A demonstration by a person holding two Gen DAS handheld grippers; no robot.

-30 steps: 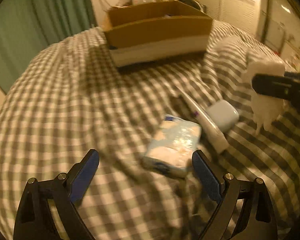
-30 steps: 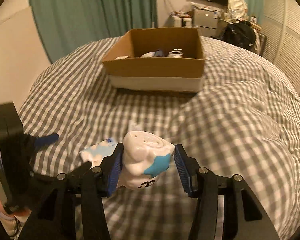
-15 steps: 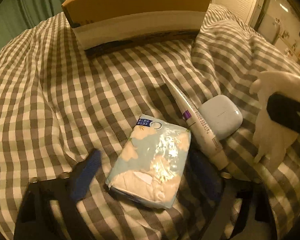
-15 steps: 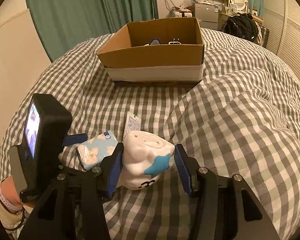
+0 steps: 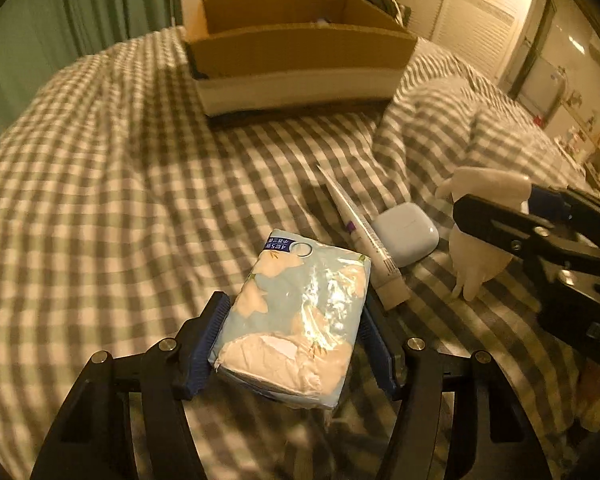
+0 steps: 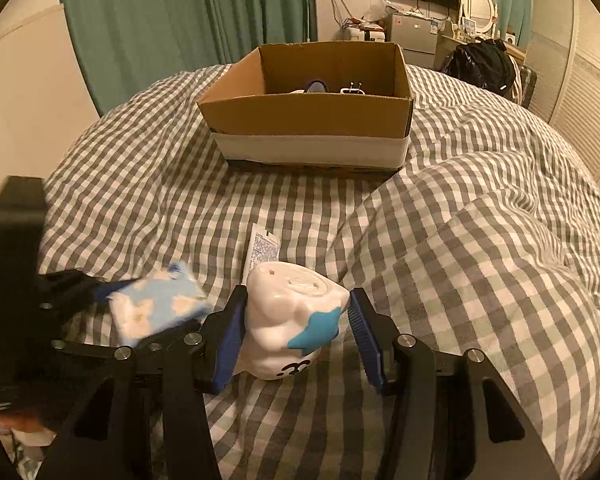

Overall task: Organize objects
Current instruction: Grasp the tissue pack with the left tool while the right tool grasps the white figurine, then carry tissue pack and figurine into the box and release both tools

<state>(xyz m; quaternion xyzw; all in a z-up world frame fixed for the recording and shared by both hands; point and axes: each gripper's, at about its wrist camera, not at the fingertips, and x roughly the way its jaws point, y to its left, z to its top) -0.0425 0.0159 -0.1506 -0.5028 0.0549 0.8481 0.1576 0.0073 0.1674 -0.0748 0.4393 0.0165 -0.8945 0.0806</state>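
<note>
on a gingham-covered bed (image 6: 480, 240), the left gripper (image 5: 296, 344) clamps a soft tissue pack (image 5: 300, 316) by its long sides, while the right gripper (image 6: 296, 336) grips a white figurine (image 6: 292, 320) with a blue star, both seemingly raised for carrying. just beyond, a tube (image 5: 360, 236) and a pale earbud case (image 5: 406, 232) lie touching on the cover, apparently awaiting their turn. farther back, the open cardboard box (image 6: 312, 120), already holding a few items, looks the likely destination.

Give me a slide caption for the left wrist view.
Left tool grips tissue pack on checkered bed, cardboard box ahead.
</note>
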